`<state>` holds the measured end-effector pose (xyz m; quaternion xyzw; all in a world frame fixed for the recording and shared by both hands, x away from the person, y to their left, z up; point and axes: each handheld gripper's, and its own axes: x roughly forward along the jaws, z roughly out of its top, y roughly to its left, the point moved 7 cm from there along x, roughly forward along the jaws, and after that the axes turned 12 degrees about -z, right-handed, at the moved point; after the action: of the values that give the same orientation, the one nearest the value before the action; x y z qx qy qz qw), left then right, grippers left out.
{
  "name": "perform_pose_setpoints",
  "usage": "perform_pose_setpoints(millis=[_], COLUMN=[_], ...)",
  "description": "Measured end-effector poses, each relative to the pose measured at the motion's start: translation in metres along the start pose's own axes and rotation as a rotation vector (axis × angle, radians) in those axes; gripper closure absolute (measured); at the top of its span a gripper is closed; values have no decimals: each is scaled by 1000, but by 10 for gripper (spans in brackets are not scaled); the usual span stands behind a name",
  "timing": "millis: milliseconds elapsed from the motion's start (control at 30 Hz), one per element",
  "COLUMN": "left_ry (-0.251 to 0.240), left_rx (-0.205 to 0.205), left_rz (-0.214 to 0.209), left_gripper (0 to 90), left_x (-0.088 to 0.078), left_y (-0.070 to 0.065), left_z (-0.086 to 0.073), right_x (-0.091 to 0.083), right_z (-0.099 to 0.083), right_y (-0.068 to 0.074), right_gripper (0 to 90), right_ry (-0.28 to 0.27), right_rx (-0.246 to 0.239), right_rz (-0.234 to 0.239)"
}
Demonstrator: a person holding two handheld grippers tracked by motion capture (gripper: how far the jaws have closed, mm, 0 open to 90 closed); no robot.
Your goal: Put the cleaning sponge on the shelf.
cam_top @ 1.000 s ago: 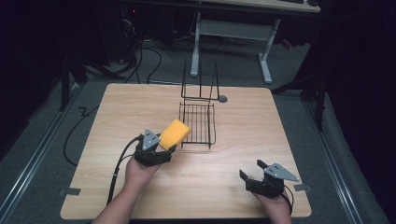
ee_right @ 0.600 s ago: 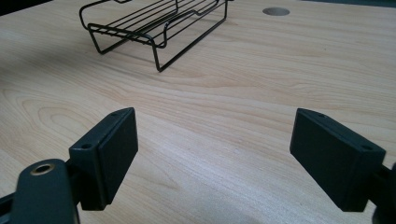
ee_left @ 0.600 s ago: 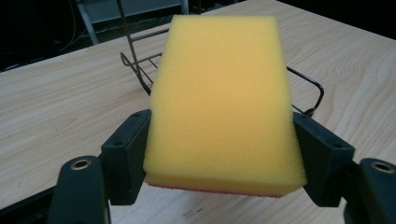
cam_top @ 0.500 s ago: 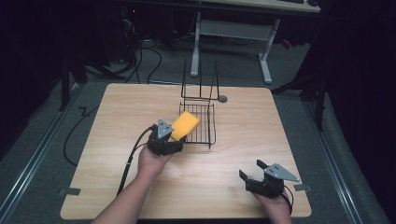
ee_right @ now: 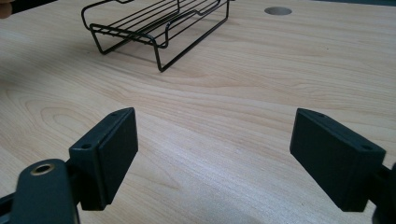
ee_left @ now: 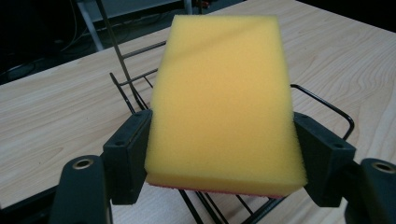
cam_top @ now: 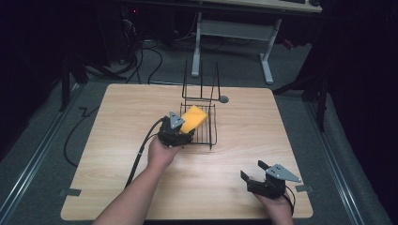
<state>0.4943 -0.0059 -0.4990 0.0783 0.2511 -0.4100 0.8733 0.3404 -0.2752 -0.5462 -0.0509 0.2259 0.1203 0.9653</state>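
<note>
Sponge (ee_left: 224,102): yellow rectangular foam block with a thin red layer along its lower edge in the left gripper view. In the high view (cam_top: 194,119) it sits just left of centre, tilted, over the left part of the wire rack.
Sponge support: clear of the table, carried by the left gripper alone.
Left gripper (cam_top: 184,134): jaws clamped on the sponge, one black pad against each long side. In the left gripper view (ee_left: 223,154) the pads press on the lower part of the block, and most of the foam stands beyond them.
Left hand (cam_top: 162,152): centre of the high view, below the gripper, with the forearm entering from the lower left edge. A black cable trails from the gripper toward the lower left.
Wire rack (cam_top: 210,129): black wire basket with upright prongs at its far end, centre of the high view. In the left gripper view (ee_left: 322,103) its rim and bars lie behind and below the sponge. In the right gripper view (ee_right: 159,28) it stands at the upper left.
Right gripper (cam_top: 252,176): lower right of the high view, well apart from the rack. Jaws stand wide apart, with nothing between them. In the right gripper view (ee_right: 215,154) bare wood lies between the two pads.
Table (cam_top: 263,136): light wood top. A round grey grommet (cam_top: 224,99) lies just right of the prongs.
Surroundings: dark floor with cables, and a white desk frame (cam_top: 234,30) at the upper centre of the high view.
</note>
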Motion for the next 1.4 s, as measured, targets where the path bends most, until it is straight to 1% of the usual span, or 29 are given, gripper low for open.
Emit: perform_pose_setpoints(millis=[33, 67, 100, 133, 167, 200, 233, 267, 300, 333, 367, 433, 467, 600, 633, 700, 833, 867, 933, 1033, 1167, 1200, 1333, 1400], left_ry=[0, -16, -16, -19, -14, -5, -11, -4, -4, 0, -3, 9, 9, 10, 10, 12, 42, 55, 59, 60, 76, 83, 97, 105], left_rx=[0, -15, -15, -26, -28, -26, -26, -23, -23, -12, -10, -20, -20, -50, -49, -56, -63, -74, -76, -77, -74, -72, -64, -68], left_rz=[0, 2, 2, -1, 0, 2, -3, -3, -3, -1, 0, -6, -6, -10, -9, -4, -1, 2, 9, 15, 30, 40, 47, 50], left_gripper=[294, 295, 295, 295, 295, 296, 297, 297, 298, 298, 301, 301, 301, 301, 301, 302, 302, 301, 301, 301, 300, 299, 296, 293], left_x=[0, 3, 3, 5, 8, 11, 15, 17, 17, 20, 21, 28, 28, 36, 37, 41, 47, 50, 52, 53, 55, 55, 57, 58], left_y=[0, 3, 3, 4, 6, 7, 7, 7, 7, 6, 5, 4, 4, 4, 4, 4, 5, 5, 5, 4, 3, 3, 2, 2], left_z=[0, 2, 2, 2, 2, 3, 5, 5, 5, 6, 7, 9, 9, 12, 12, 11, 5, 2, 1, 0, -1, -2, -5, -6], right_x=[0, 0, 0, 0, 0, 0, 0, 0, 0, 0, 0, 0, 0, 0, 0, 0, 0, 0, 0, 0, 0, 0, 0, 0], right_z=[0, 0, 0, 0, 0, 0, 0, 0, 0, 0, 0, 0, 0, 0, 0, 0, -1, -1, -1, -1, -1, -1, -1, -1], right_y=[0, 0, 0, 0, 0, 0, 0, -1, -1, -1, -1, -1, -1, -1, -1, -1, -1, -1, -1, -1, -1, -1, 0, 0], right_gripper=[152, 152, 152, 152, 152, 152, 152, 152, 152, 152, 152, 152, 152, 152, 152, 152, 152, 152, 152, 152, 152, 152, 152, 152], right_ry=[0, -1, -1, -1, 0, 0, 2, 3, 3, 2, 3, 3, 3, 4, 5, 5, 6, 9, 10, 10, 9, 9, 10, 10], right_rx=[0, 5, 5, 4, 3, 3, 2, 2, 2, 3, 5, 5, 4, 6, 7, 6, 5, 6, 6, 6, 4, 4, 3, 3], right_rz=[0, 0, 0, 1, 1, 2, 4, 5, 5, 6, 7, 8, 9, 11, 12, 13, 15, 15, 15, 16, 18, 17, 19, 20])
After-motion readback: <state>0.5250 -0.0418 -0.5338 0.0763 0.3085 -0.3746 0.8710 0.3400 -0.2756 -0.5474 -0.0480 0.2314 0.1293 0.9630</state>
